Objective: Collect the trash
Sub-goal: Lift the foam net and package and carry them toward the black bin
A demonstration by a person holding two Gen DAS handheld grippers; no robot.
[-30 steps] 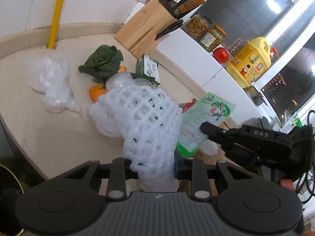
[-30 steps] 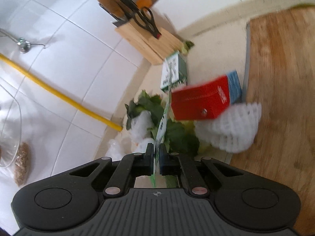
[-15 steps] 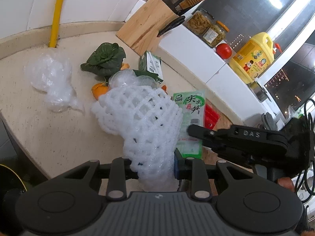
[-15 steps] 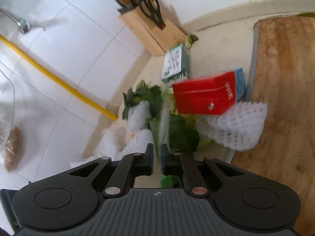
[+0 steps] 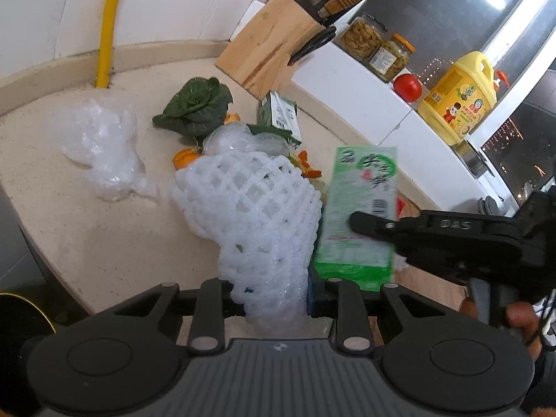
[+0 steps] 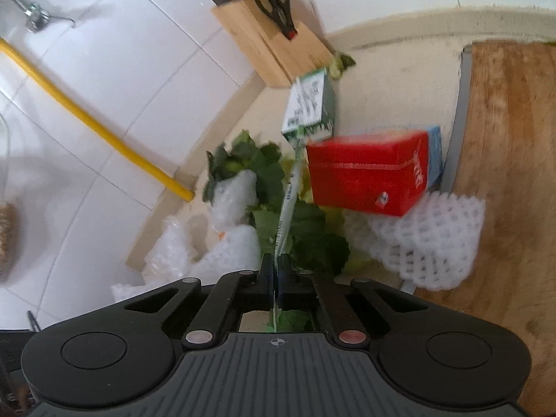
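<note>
I'm mid-gather: both claws are loaded and nothing has been dropped off. My left claw [image 5: 274,288] is clamped on the white foam net [image 5: 250,215], which billows up and away from the pads over the bench [image 5: 87,236]. My right claw [image 6: 277,271] is pinched flat on the green packet [image 5: 358,215]; its jaws have just been closing, with the packet's thin edge between them, and in the right wrist view it stands edge-on toward twelve o'clock. From the left view the packet hangs at about three o'clock of the net, just beside it.

Left on the bench, by my judgement: the crumpled clear plastic [image 5: 104,146] at ten o'clock of the net, the small green carton [image 5: 278,118] at twelve, the leafy greens [image 5: 198,107] and orange peel [image 5: 184,158] near it, plus the red box [image 6: 368,173] lying on a second foam net [image 6: 434,239] by the chopping board [image 6: 510,173].

Next I need a bin, and I see none in either view, so I would carry both items off together without loosening either grip.

Containers: the two jars [image 5: 375,45] on the ledge hold dried foods I can't identify; the yellow oil jug [image 5: 458,100] stands capped; the knife block [image 5: 274,52] holds knives and scissors.
</note>
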